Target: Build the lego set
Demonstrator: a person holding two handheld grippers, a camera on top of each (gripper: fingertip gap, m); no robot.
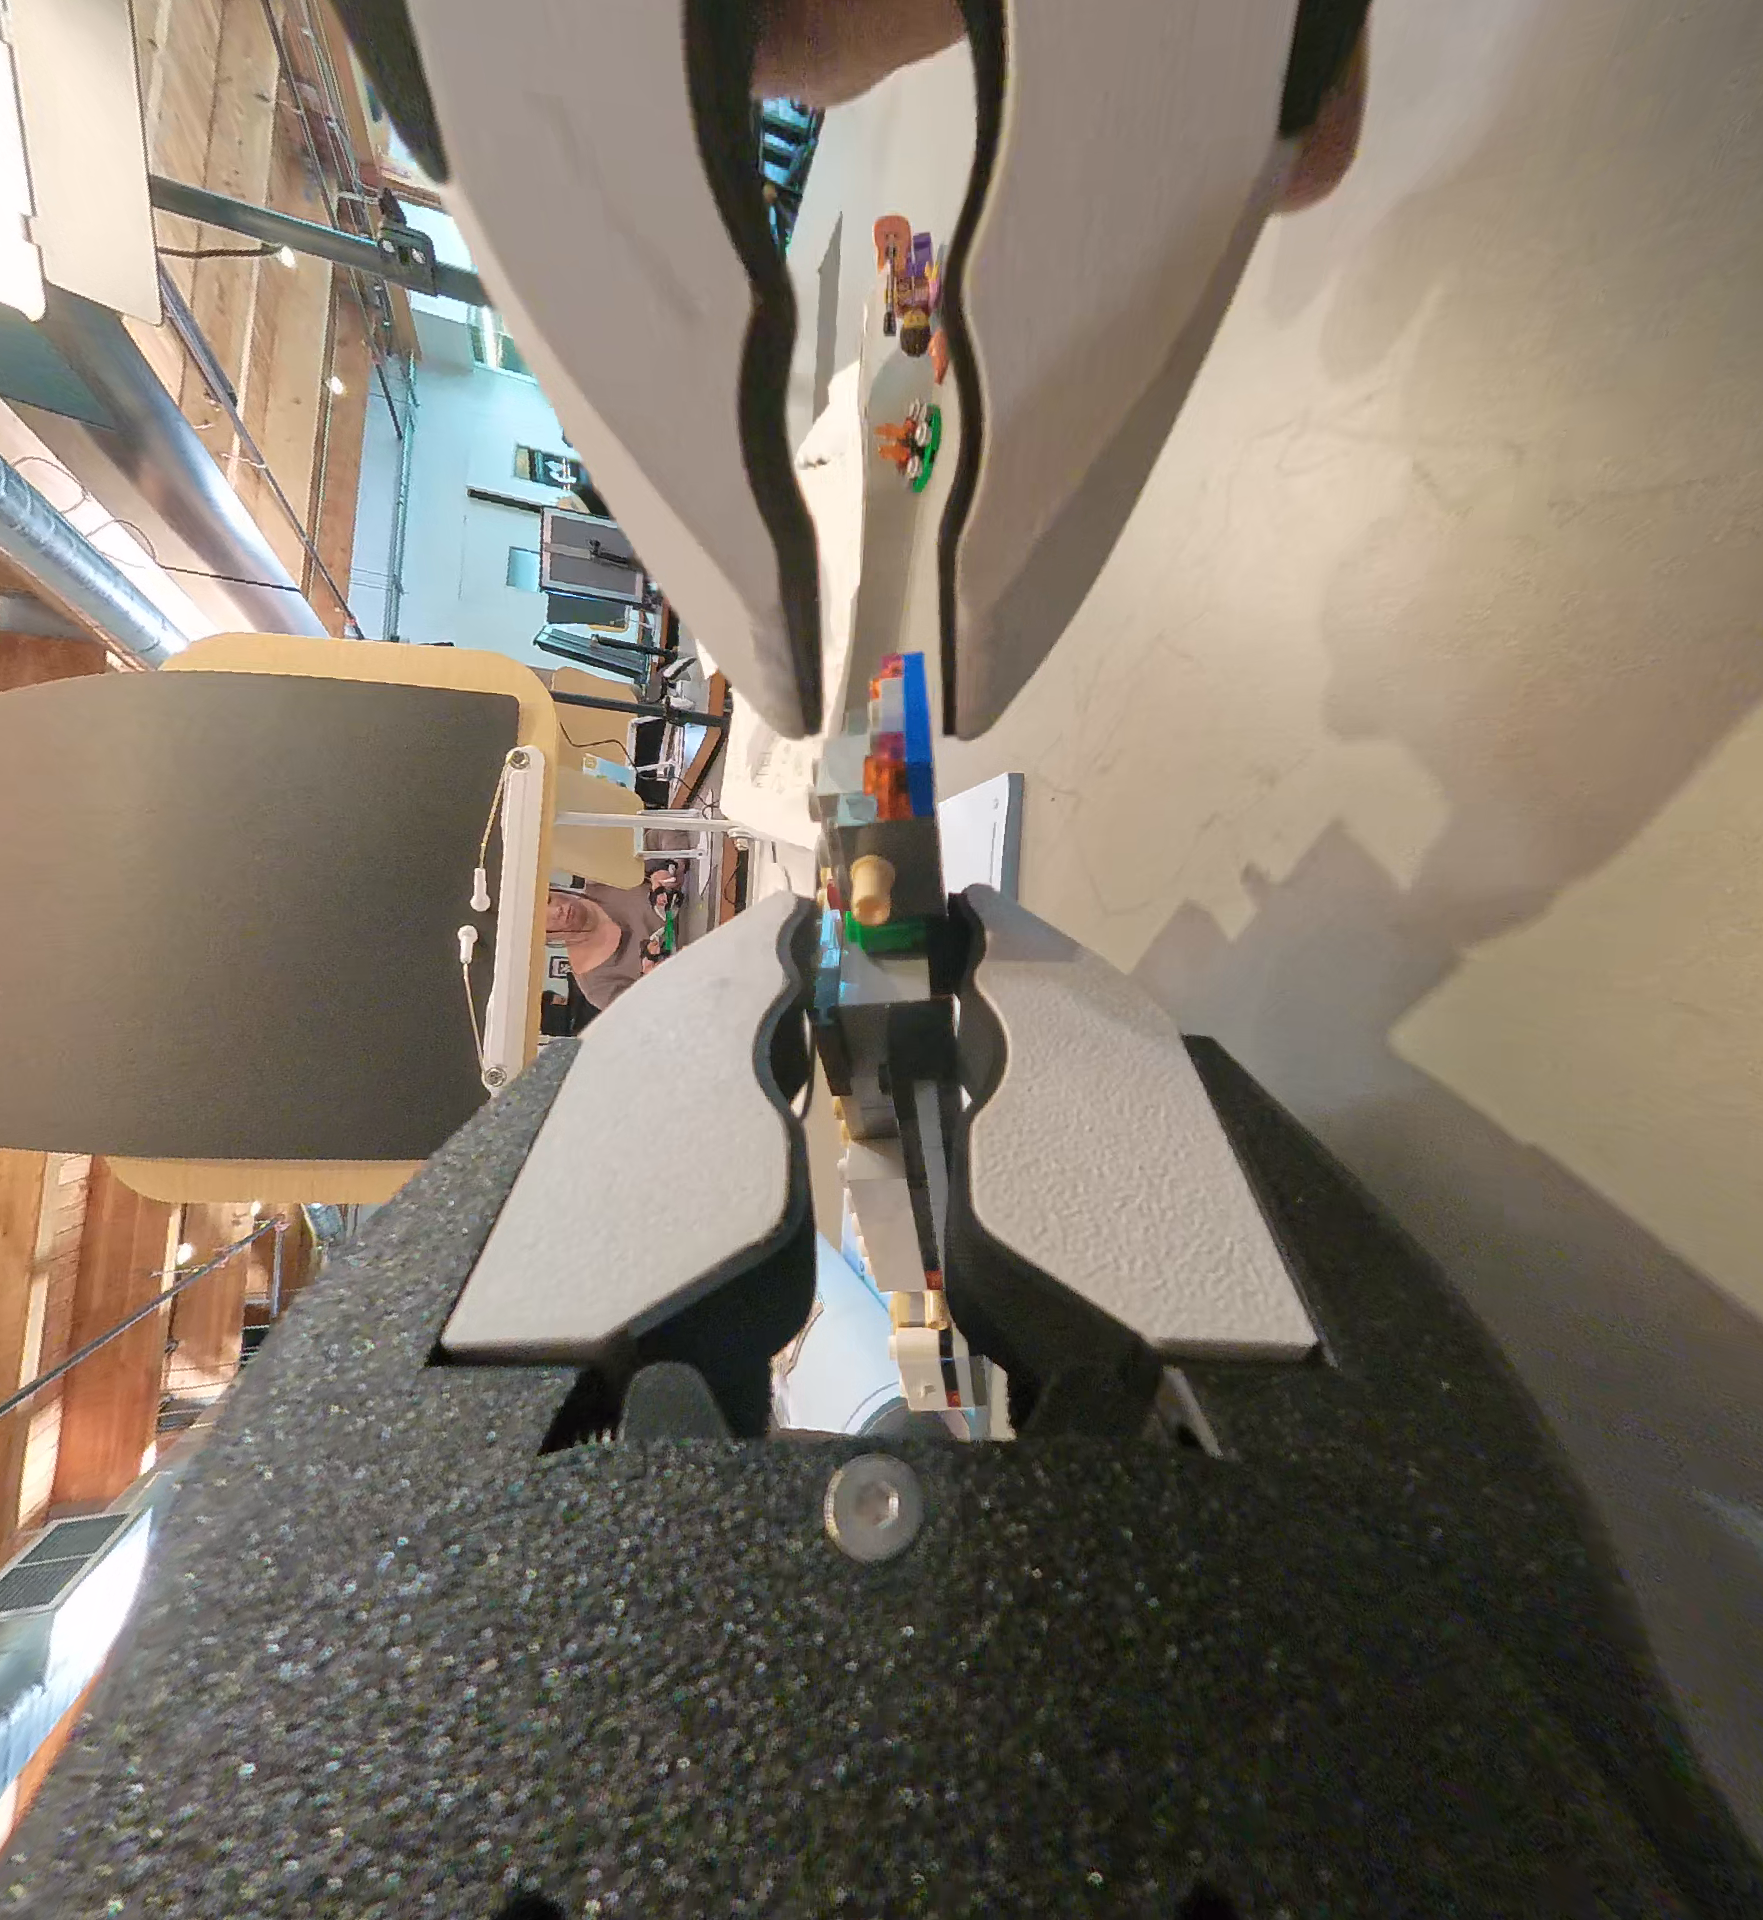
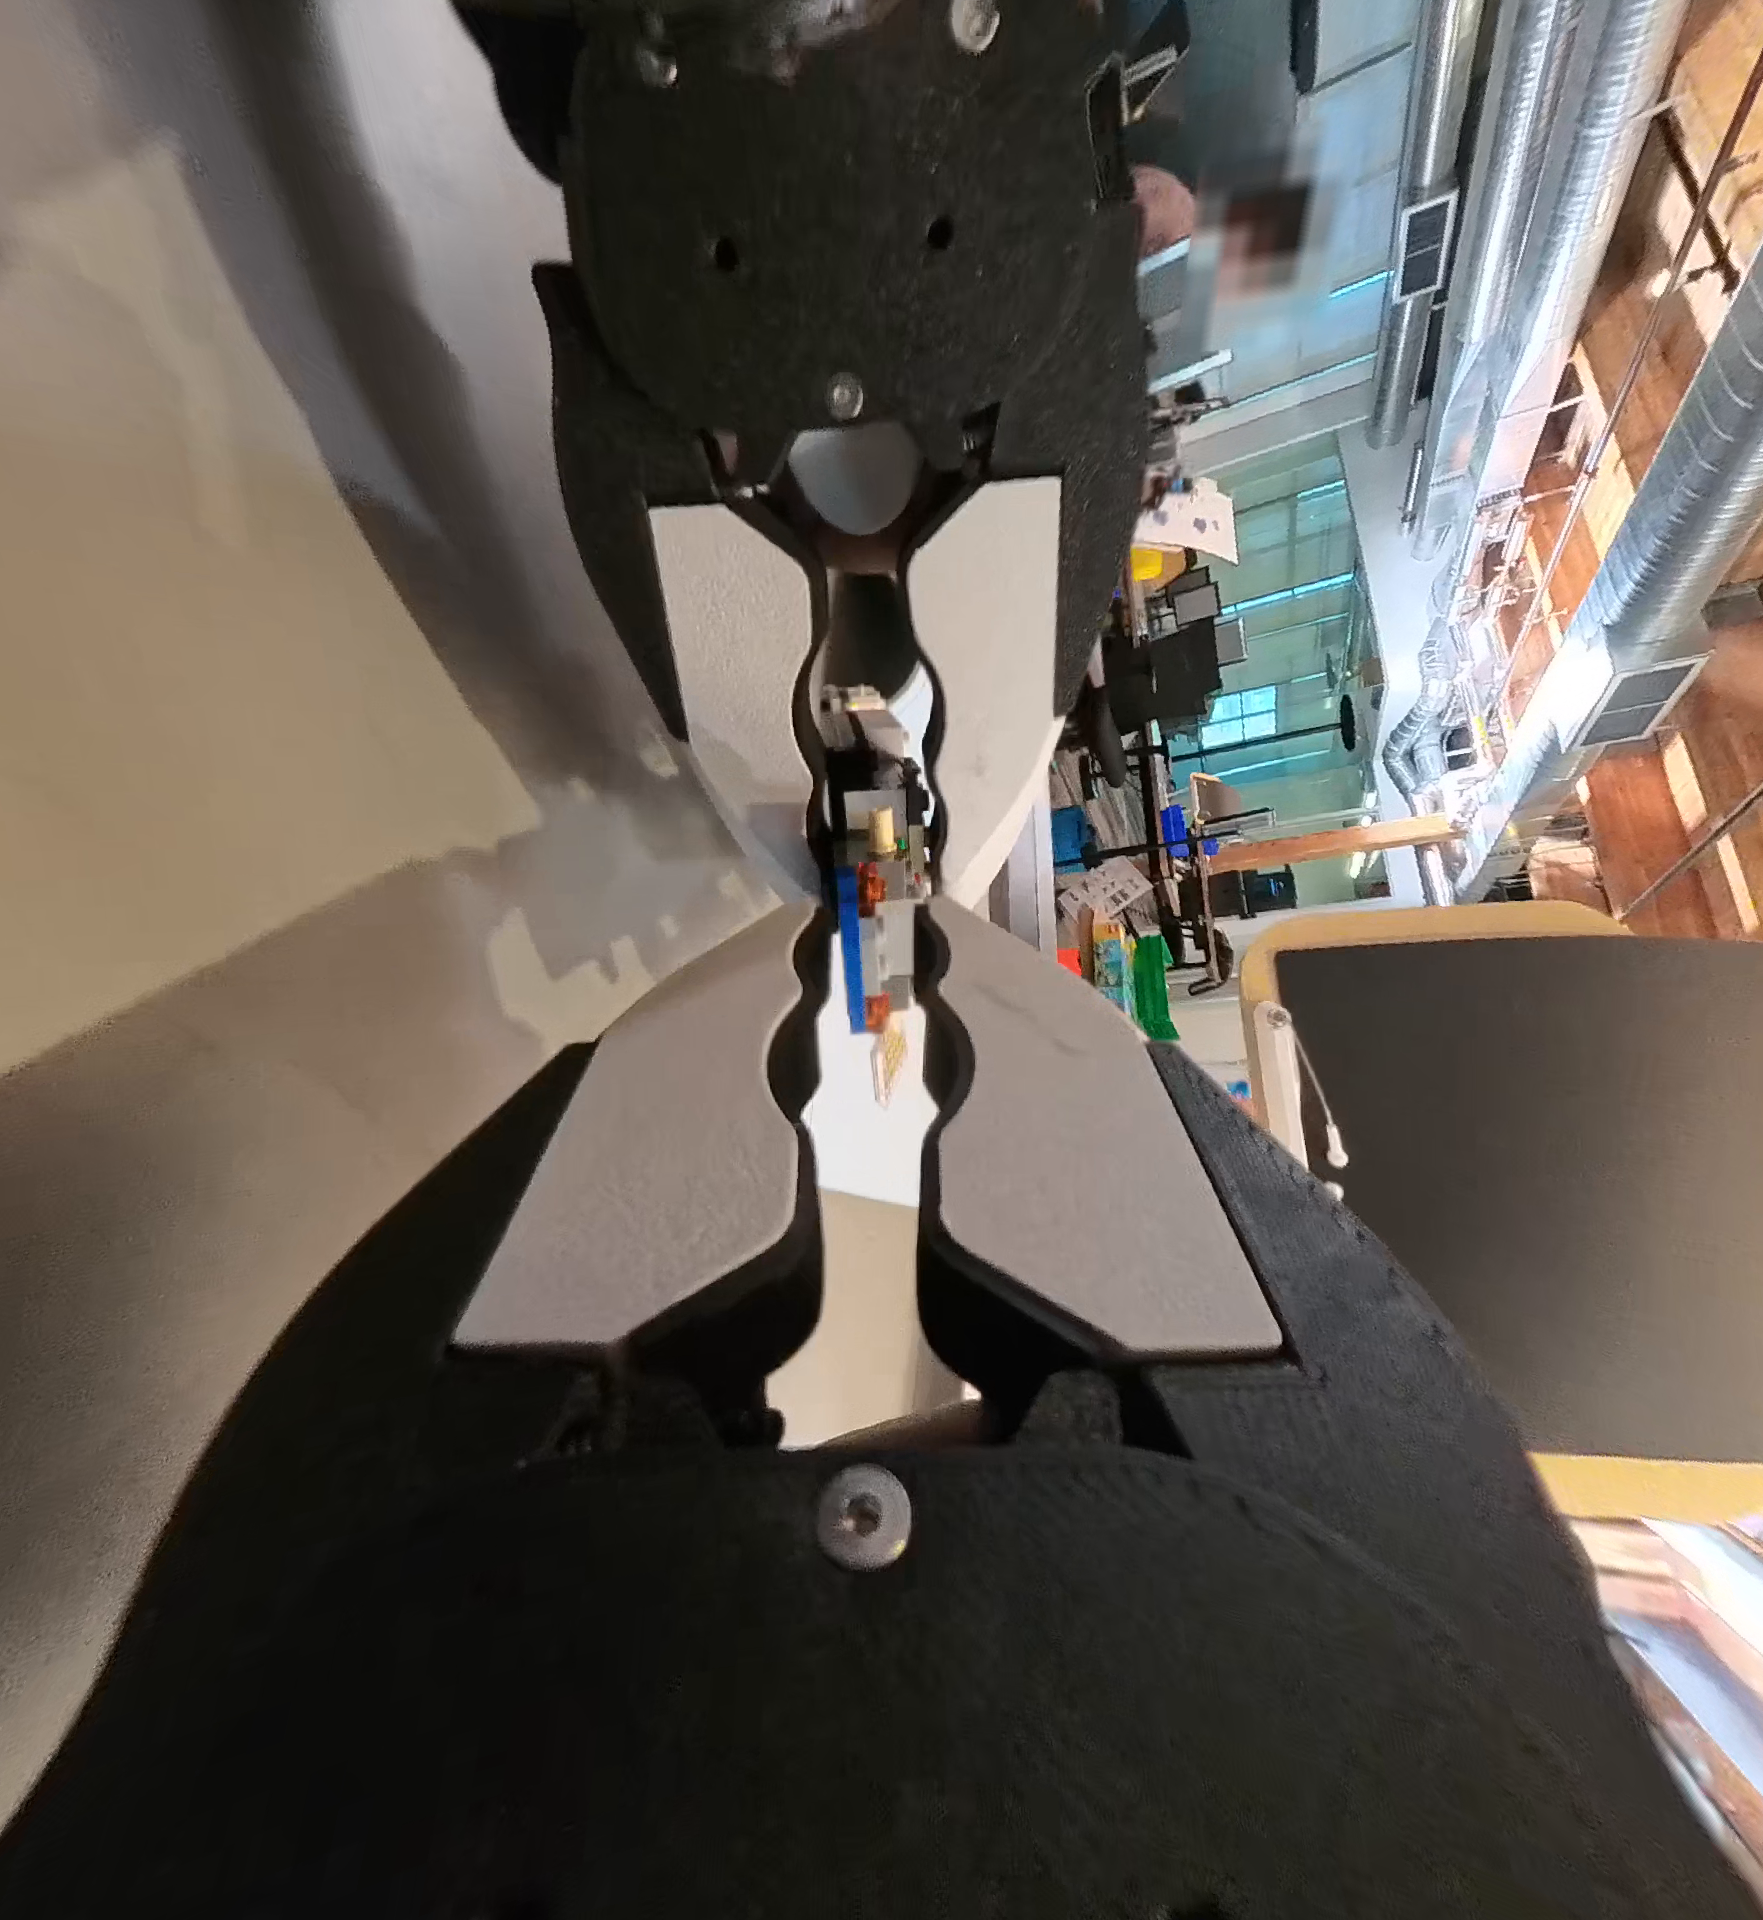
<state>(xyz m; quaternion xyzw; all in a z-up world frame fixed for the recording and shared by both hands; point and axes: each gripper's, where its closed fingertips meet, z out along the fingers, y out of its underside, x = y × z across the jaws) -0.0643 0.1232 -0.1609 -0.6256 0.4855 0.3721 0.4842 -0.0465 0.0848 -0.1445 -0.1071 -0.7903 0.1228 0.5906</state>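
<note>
A small toy-brick model (image 1: 898, 852) of dark, grey, blue and orange bricks with a tan peg hangs in the air between my two grippers, which face each other. My left gripper (image 1: 882, 925) is shut on its dark grey end, with both pads pressed on it. In the right wrist view the left gripper (image 2: 877, 873) grips the same model (image 2: 882, 831). My right gripper (image 2: 866, 920) stands around the blue-plate end, and a gap shows between its pads and the bricks. In the left wrist view the right gripper (image 1: 877, 727) also flanks that end without pressing on it.
A pale table top (image 1: 1376, 623) lies on one side. On it are a small toy figure (image 1: 908, 281), a green round piece with orange bits (image 1: 913, 442) and a white sheet (image 1: 981, 831). A black chair with a wooden rim (image 1: 212, 914) stands beyond. A green plate (image 2: 1157, 987) stands farther off.
</note>
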